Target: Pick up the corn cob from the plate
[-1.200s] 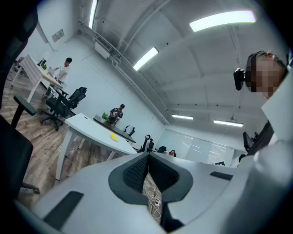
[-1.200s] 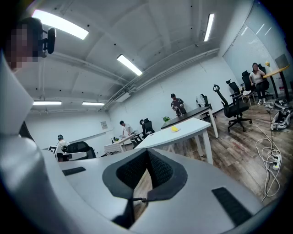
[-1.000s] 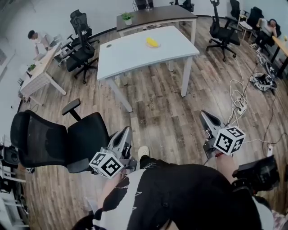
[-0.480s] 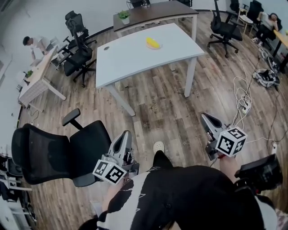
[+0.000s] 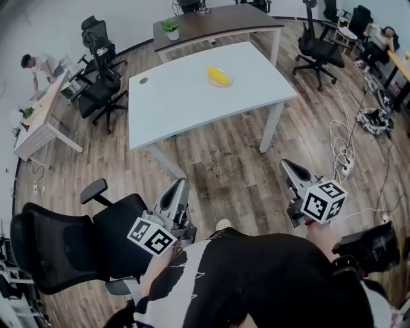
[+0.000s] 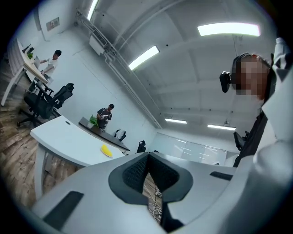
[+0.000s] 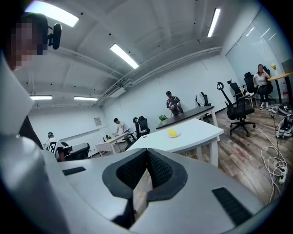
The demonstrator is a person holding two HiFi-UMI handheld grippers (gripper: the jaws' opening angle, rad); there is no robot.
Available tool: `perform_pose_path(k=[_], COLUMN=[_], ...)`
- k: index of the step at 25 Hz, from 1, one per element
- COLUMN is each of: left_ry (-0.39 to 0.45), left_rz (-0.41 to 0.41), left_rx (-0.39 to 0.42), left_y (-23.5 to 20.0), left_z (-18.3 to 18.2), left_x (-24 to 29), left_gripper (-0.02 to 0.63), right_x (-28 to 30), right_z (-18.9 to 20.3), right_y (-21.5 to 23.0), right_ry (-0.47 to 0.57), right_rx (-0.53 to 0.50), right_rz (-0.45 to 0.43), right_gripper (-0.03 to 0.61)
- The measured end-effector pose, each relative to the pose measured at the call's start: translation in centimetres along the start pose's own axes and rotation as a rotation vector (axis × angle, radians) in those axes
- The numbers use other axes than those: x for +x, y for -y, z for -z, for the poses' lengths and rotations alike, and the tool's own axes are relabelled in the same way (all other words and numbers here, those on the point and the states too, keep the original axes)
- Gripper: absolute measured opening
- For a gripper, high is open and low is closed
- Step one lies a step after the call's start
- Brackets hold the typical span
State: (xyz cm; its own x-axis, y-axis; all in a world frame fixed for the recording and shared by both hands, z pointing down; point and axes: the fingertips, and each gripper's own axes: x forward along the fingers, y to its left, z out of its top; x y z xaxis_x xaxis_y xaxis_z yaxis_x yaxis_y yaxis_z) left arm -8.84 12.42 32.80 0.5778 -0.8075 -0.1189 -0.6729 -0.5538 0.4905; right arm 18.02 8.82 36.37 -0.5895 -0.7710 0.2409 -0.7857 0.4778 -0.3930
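A yellow corn cob lies on a small plate near the far side of a white table. Both grippers are held low in front of the person, well short of the table and over the wood floor. My left gripper is shut with nothing in it; from it the corn cob shows small on the table ahead. My right gripper is also shut and empty, and points toward the corn cob on the white table.
A black office chair stands close on the left. Behind the white table is a dark desk with a potted plant. Cables lie on the floor at right. More chairs and seated people line the room's edges.
Both grippers have moved forward toward the white table, which now sits larger and nearer in the head view. The black chair has slid toward the lower left. Both stay shut.
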Motion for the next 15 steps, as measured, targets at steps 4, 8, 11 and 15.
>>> perform_pose_path(k=[4,8,11,15], left_ry=[-0.029,-0.040,-0.034,-0.058], left_rz=[0.000,0.013,0.028,0.046], left_rx=[0.017,0.022,0.023,0.008], left_y=[-3.5,-7.0,-9.2,-11.7], left_z=[-1.6,-3.2,-4.3,-4.9], left_x=[3.0,5.1,6.3,7.5], left_gripper=[0.013,0.014,0.014,0.014], right_x=[4.2,8.3,10.7,13.4], right_z=[-2.2,-3.8,-4.3,-4.8], right_y=[0.6,0.7,0.8,0.6], right_ry=[0.022,0.036,0.038,0.047], right_rx=[-0.002,-0.002,-0.009,-0.010], right_rz=[0.007,0.018,0.028,0.036], right_gripper=[0.015,0.015,0.015,0.015])
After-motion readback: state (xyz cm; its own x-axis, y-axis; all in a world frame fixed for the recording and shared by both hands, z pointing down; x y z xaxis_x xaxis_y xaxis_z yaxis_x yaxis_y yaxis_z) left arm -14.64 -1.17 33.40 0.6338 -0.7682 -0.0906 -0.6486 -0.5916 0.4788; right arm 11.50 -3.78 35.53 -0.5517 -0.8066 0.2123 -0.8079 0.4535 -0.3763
